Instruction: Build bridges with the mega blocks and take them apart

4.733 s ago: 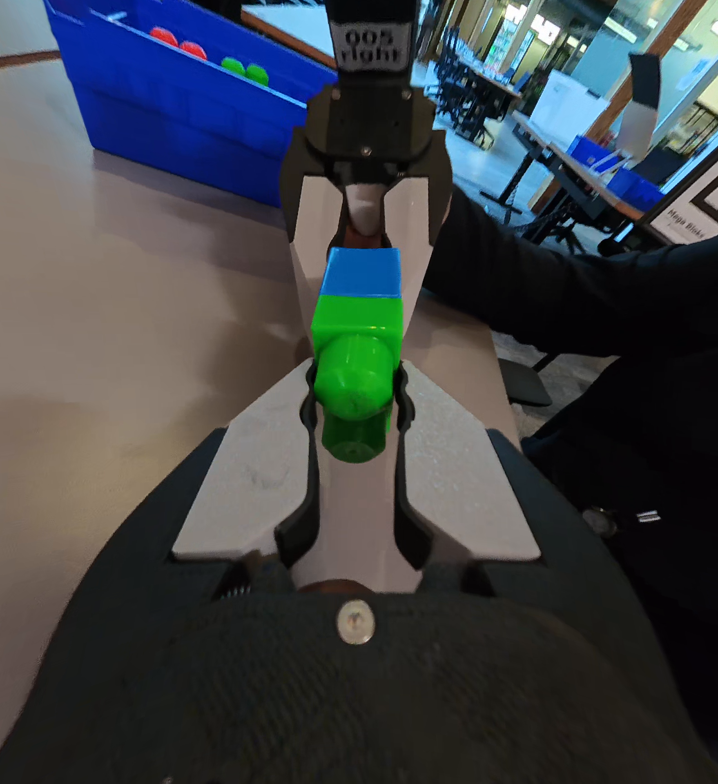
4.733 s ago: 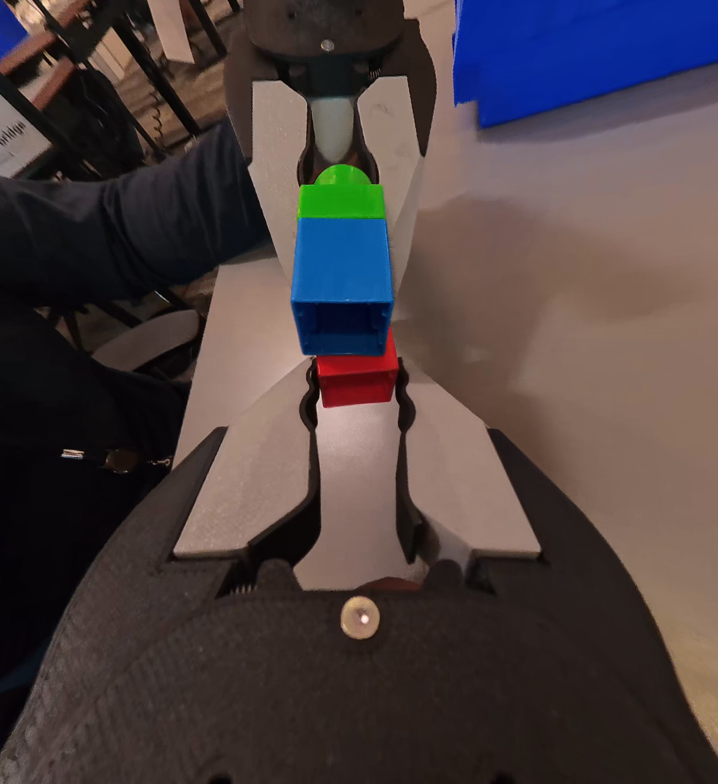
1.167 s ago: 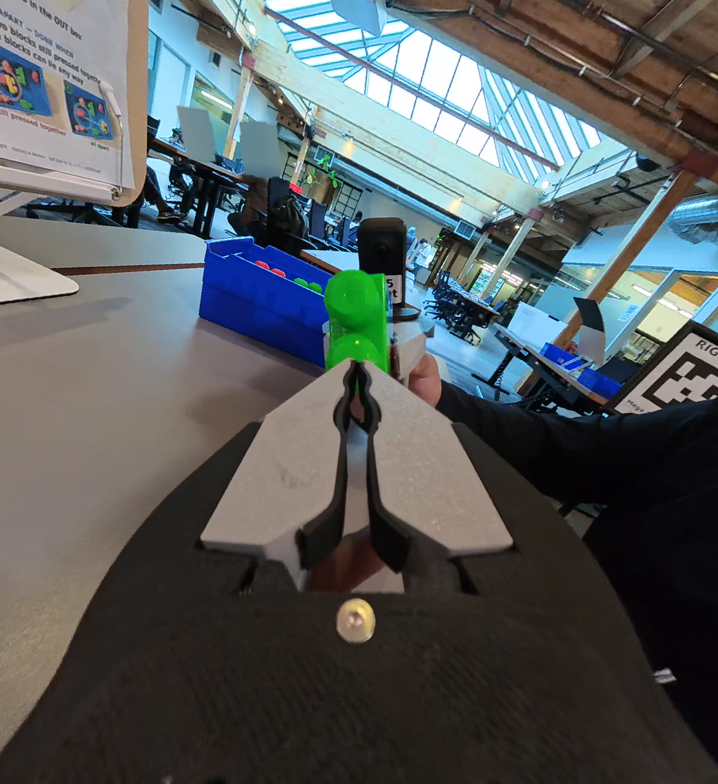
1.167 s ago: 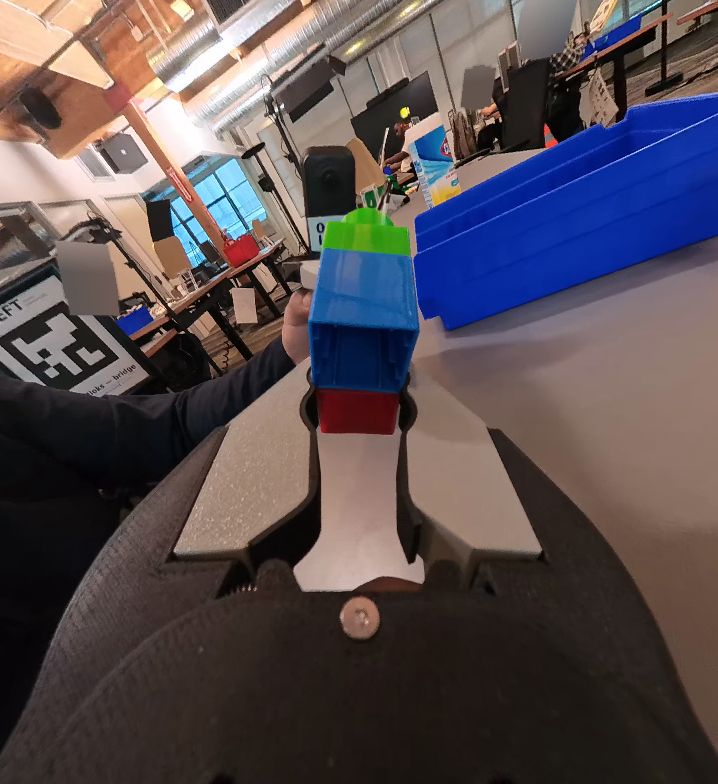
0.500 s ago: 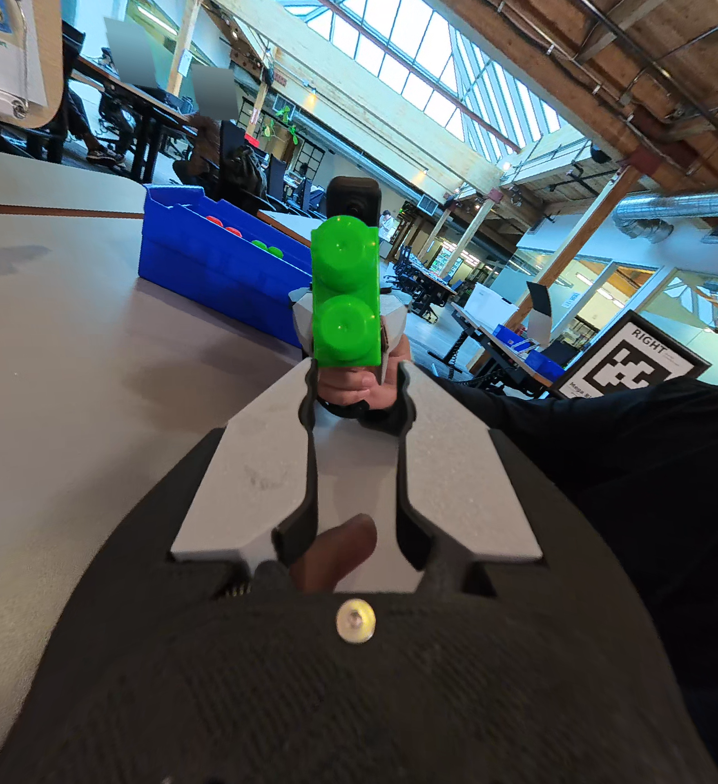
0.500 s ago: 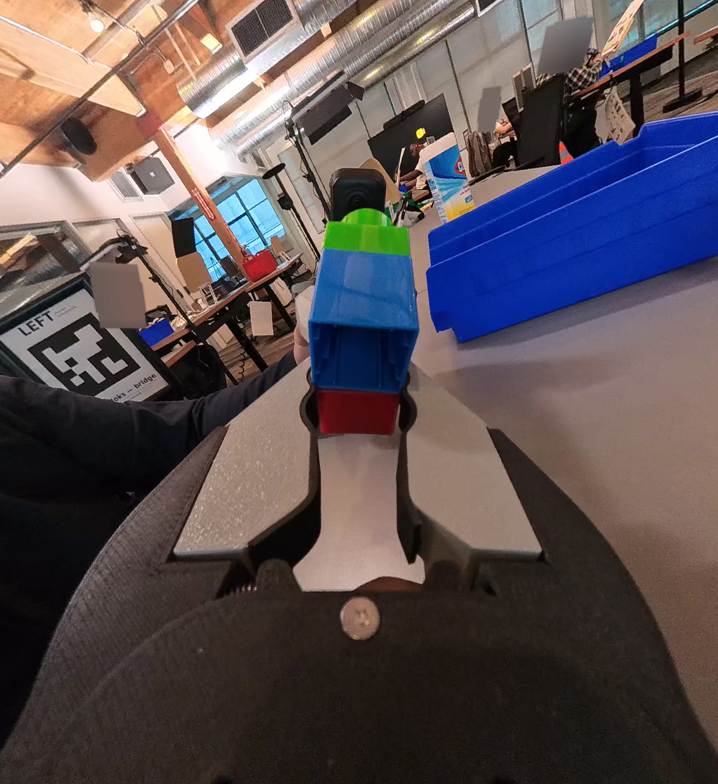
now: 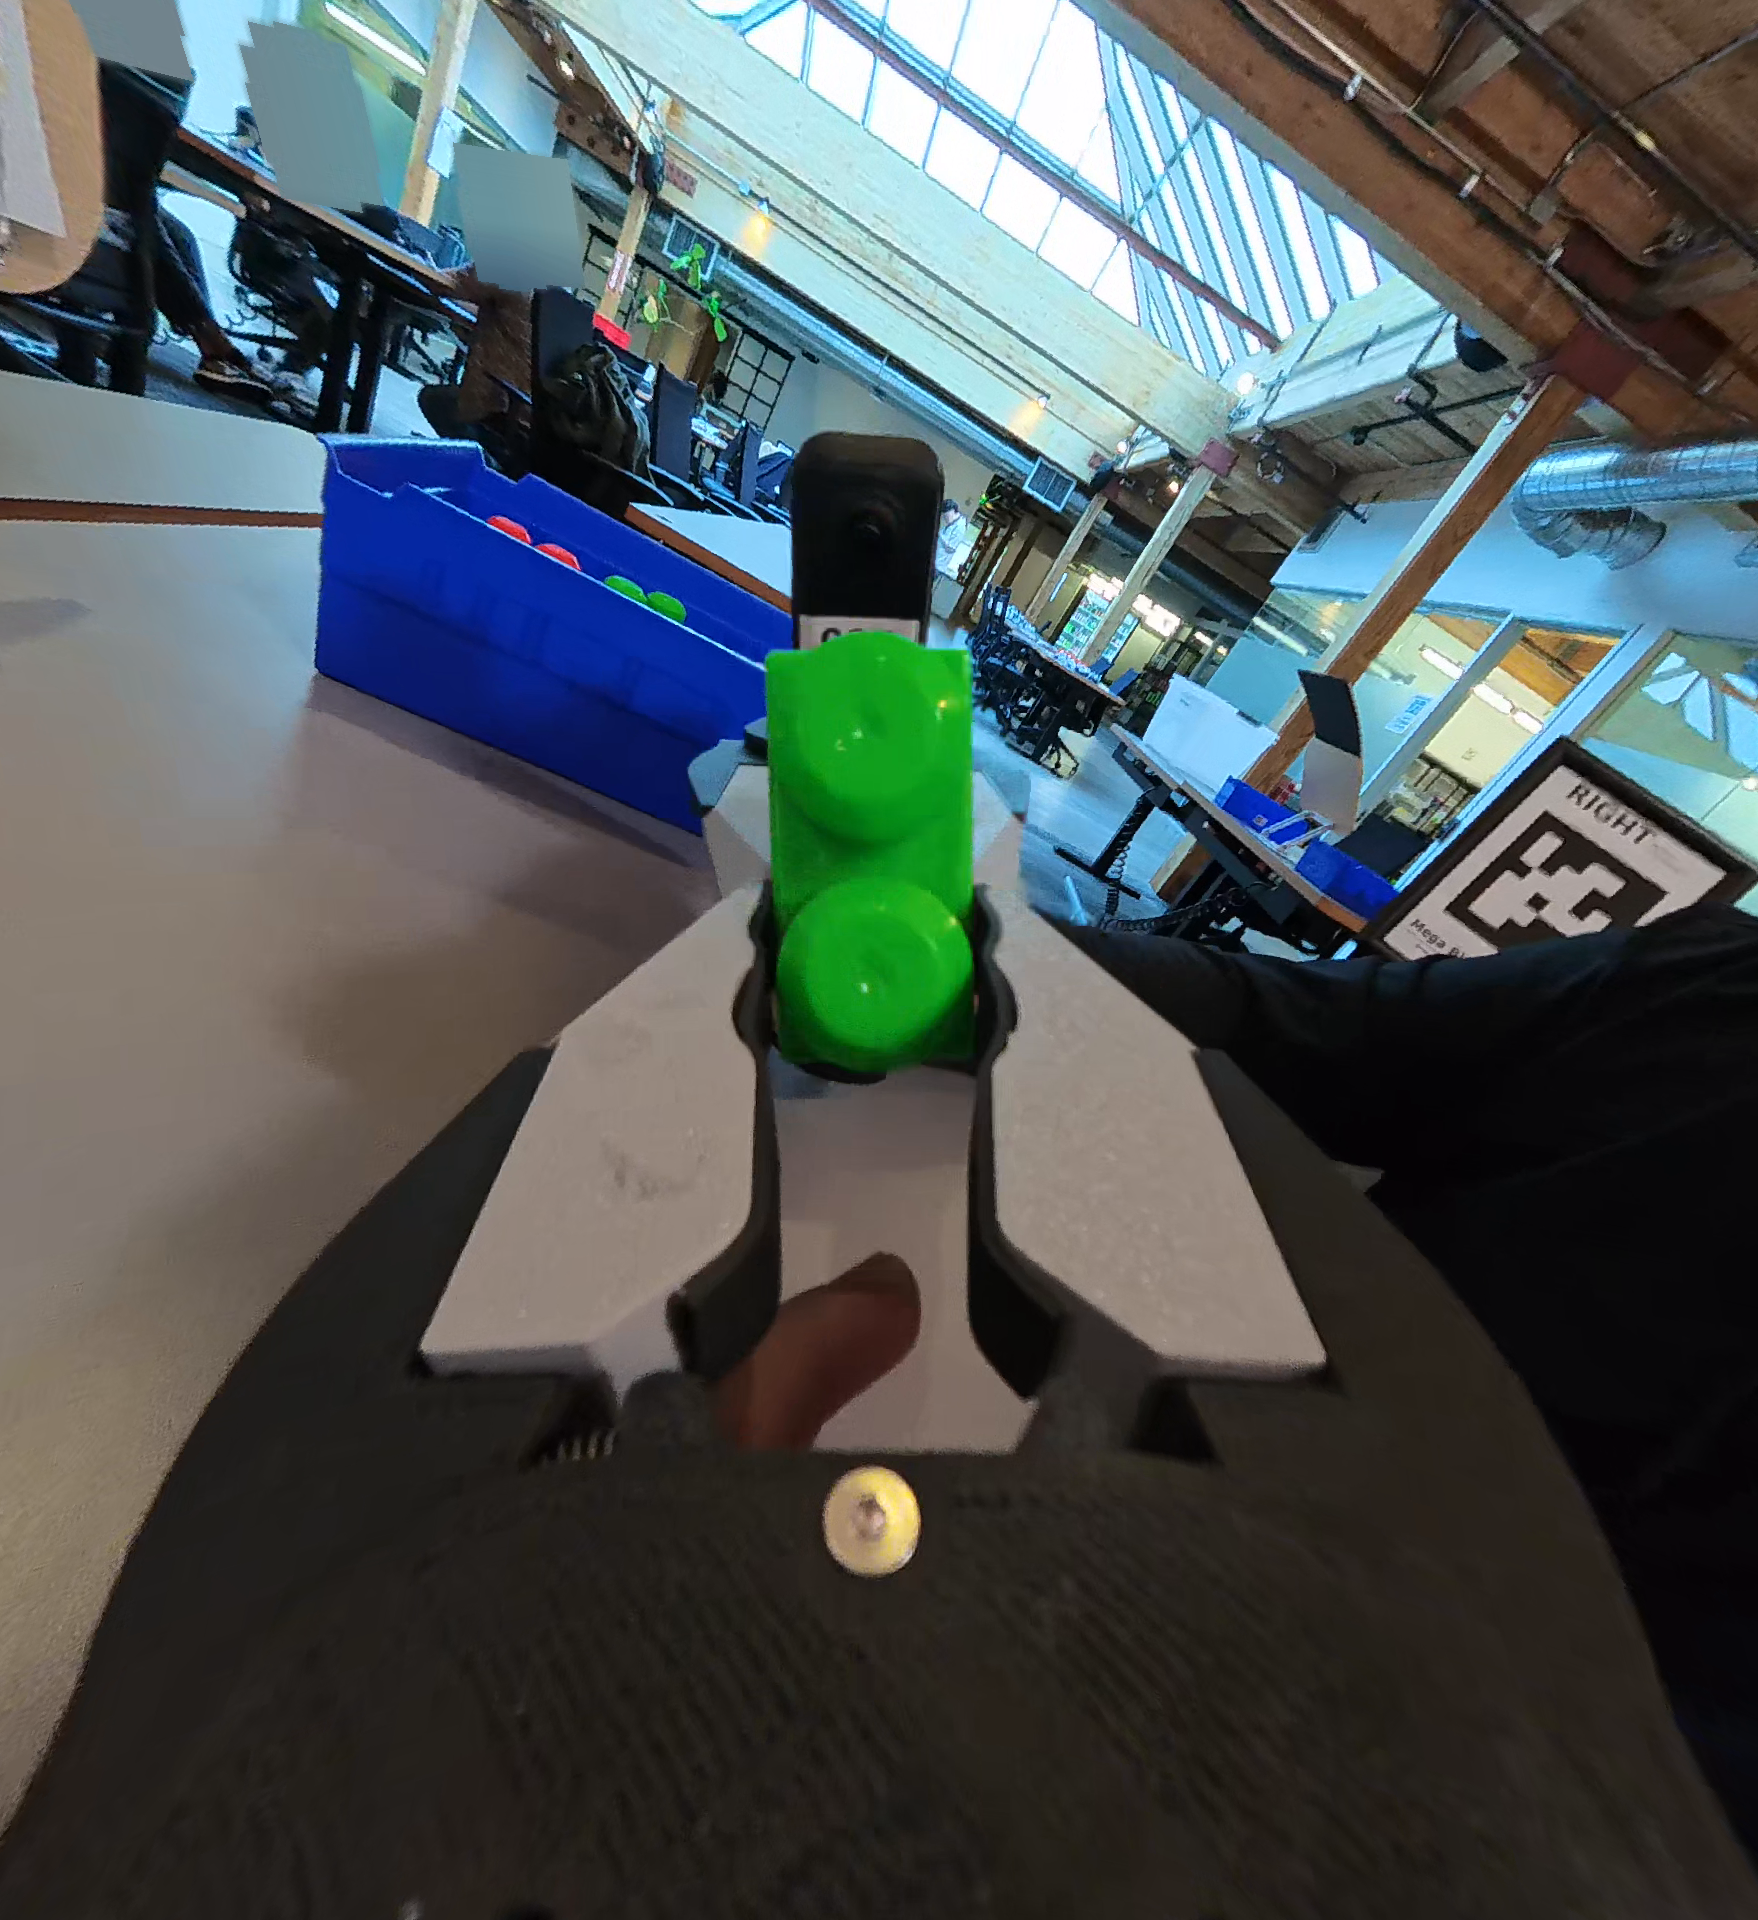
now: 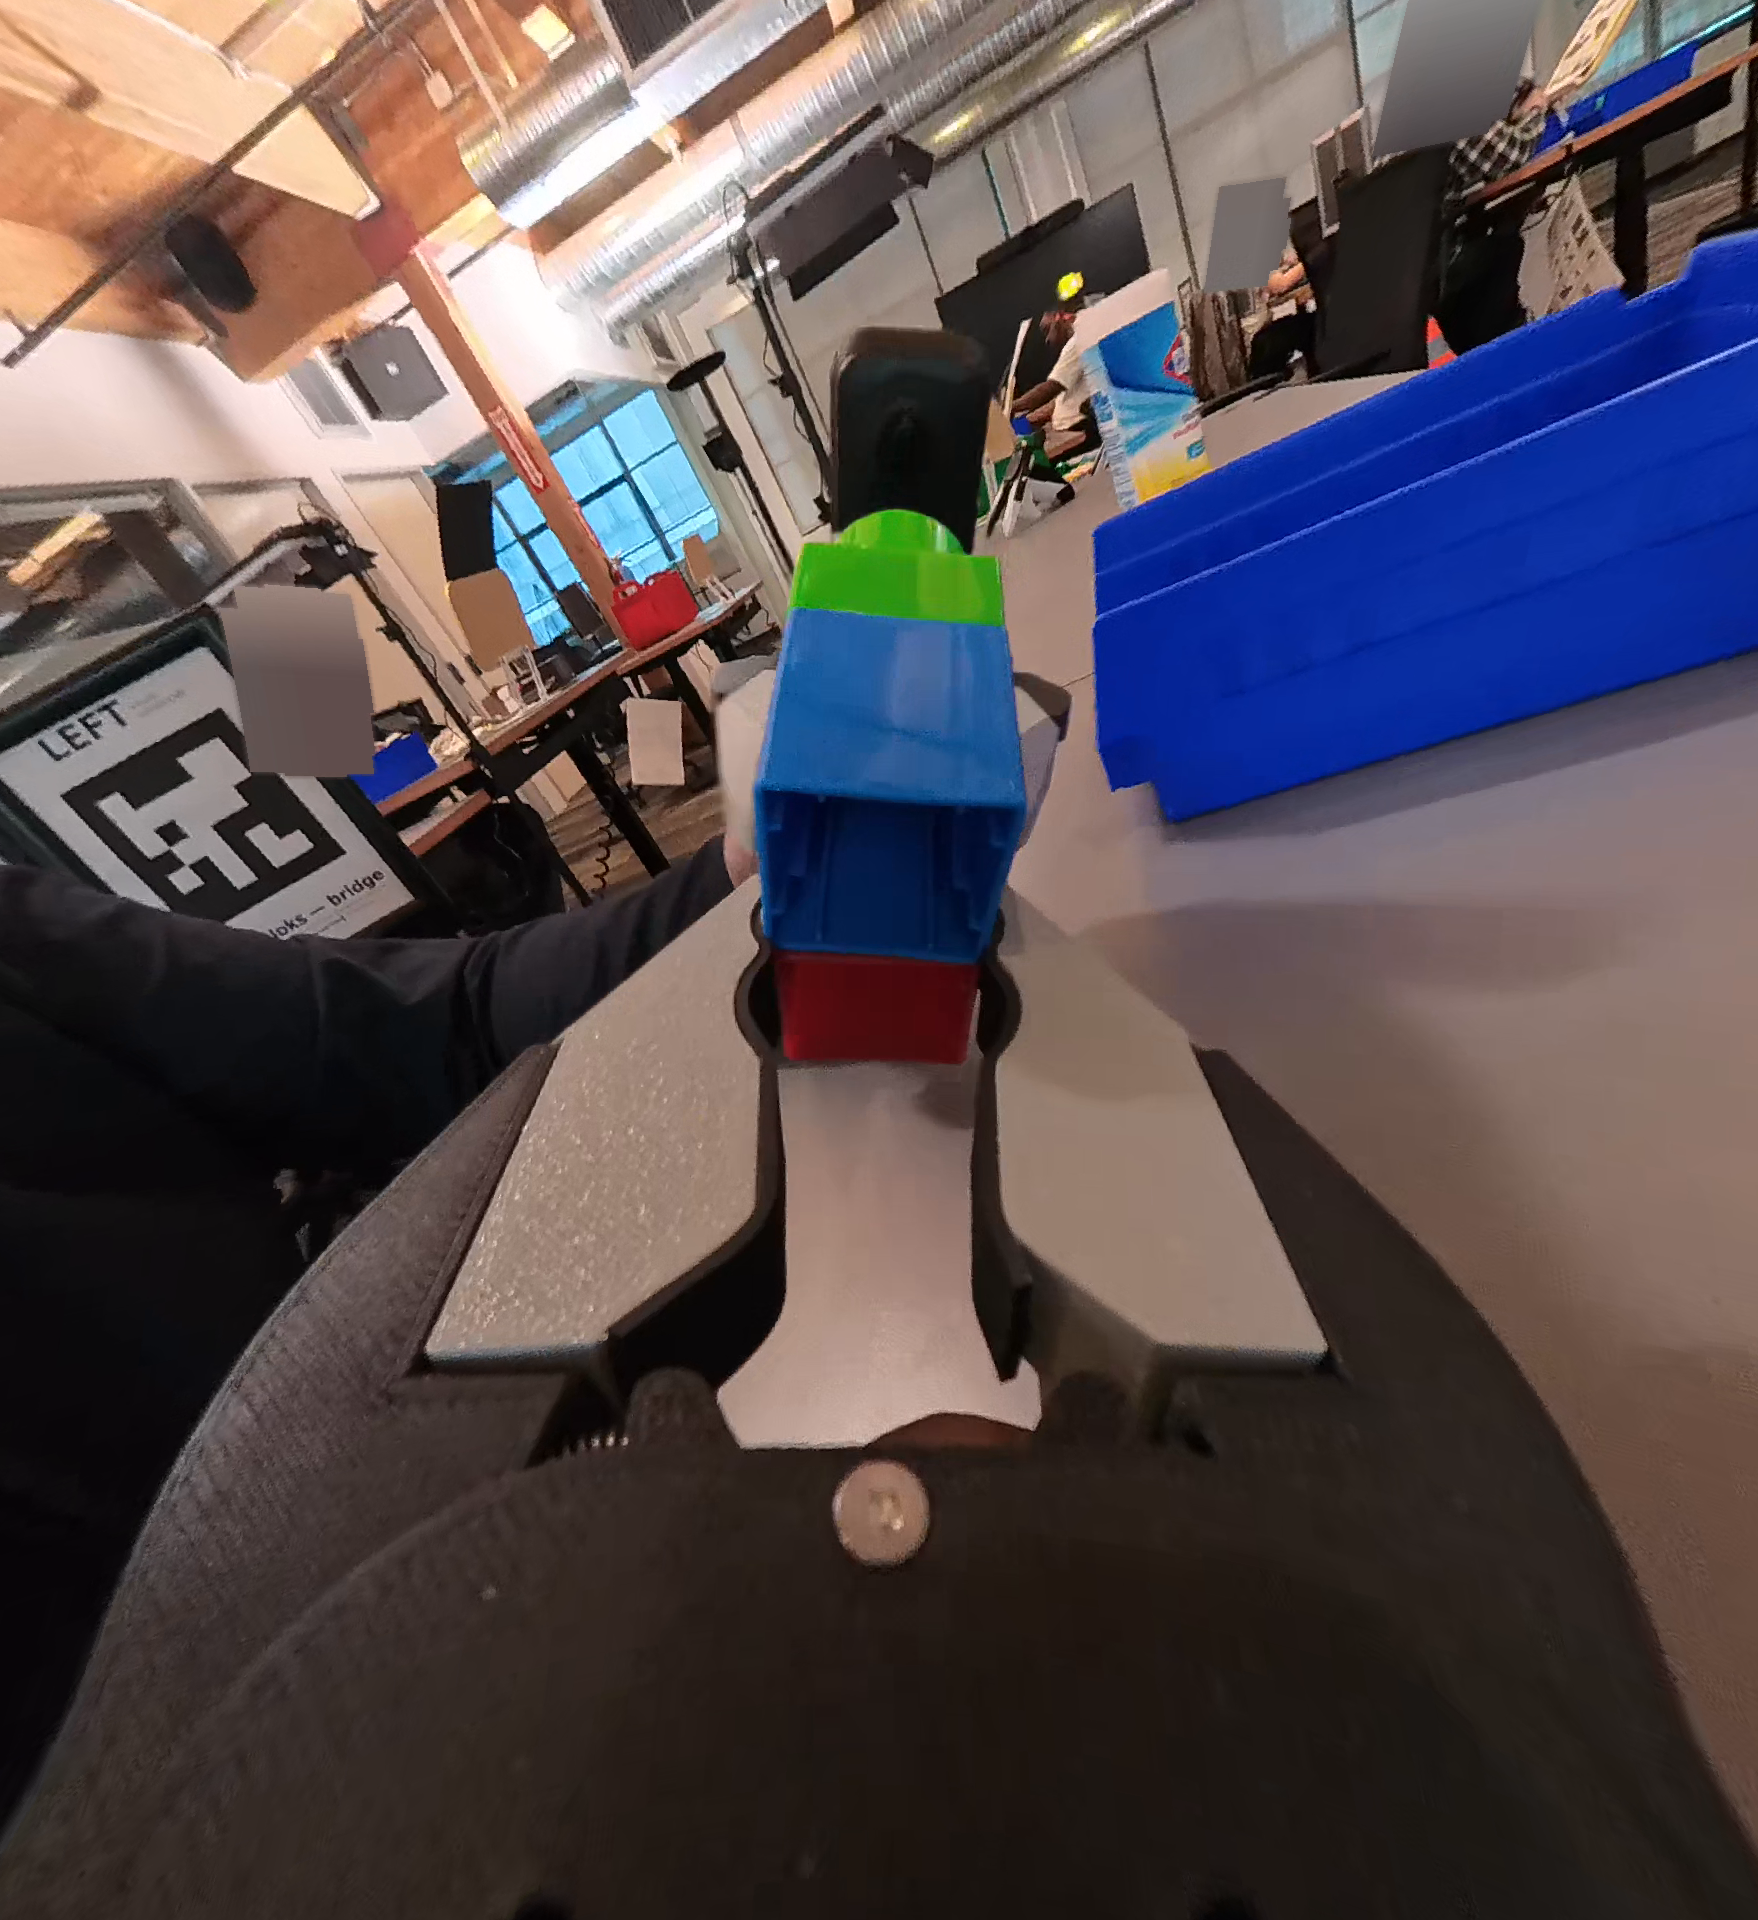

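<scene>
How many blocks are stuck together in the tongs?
3 show: a green block between the left tongs, a blue block in the middle, and a red block in the right tongs. More may be hidden.

Green two-stud block [image 7: 867,862]: held off the table, stud face toward the left wrist camera, studs one above the other. In the right wrist view its narrow green edge [image 8: 894,587] sits on the far end of a blue block [image 8: 890,774], whose hollow underside faces the camera. Red block [image 8: 873,1006] directly below the blue, touching it.
</scene>
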{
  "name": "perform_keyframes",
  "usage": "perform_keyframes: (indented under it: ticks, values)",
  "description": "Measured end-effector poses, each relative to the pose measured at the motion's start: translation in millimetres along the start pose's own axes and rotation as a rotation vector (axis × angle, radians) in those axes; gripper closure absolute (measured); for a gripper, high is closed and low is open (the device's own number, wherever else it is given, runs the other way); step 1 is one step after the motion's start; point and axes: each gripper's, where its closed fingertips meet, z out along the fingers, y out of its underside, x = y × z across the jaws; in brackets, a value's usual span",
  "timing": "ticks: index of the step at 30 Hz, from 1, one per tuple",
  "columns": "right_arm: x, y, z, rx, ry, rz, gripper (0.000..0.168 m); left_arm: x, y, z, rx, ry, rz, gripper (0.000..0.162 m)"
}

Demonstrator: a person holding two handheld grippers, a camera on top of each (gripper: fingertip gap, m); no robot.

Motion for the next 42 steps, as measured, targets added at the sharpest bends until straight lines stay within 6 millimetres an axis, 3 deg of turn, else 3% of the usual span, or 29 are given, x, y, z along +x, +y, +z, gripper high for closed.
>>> perform_keyframes:
  ticks: [8, 14, 20, 22, 24, 33, 39, 42]
  values:
    - [9, 5, -7, -0.072, 0.055, -0.035, 0.134, -8, 7, -3, -0.062, -0.068, 0.064, 0.128]
    - [19, -24, -41, -0.030, 0.192, -0.143, 0.123, -13, 22, -6, -0.167, -0.096, 0.075, 0.128]
    - [20, 10, -19, -0.210, 0.192, -0.176, 0.120, -18, 61, 4, -0.373, -0.137, 0.139, 0.128]
    - [18, 27, -13, -0.291, 0.173, -0.179, 0.130, -22, 65, 5, -0.397, -0.160, 0.157, 0.128]
    - [21, 34, -12, -0.323, 0.173, -0.167, 0.129, -24, 68, 4, -0.421, -0.176, 0.178, 0.128]
    - [16, 17, -15, -0.200, 0.114, -0.119, 0.135, -22, 46, 0, -0.307, -0.162, 0.128, 0.127]
    - [18, 13, -17, -0.171, 0.128, -0.114, 0.135, -23, 42, -1, -0.286, -0.167, 0.119, 0.127]
    - [17, 1, -22, -0.105, 0.124, -0.099, 0.135, -23, 38, -4, -0.262, -0.155, 0.105, 0.127]
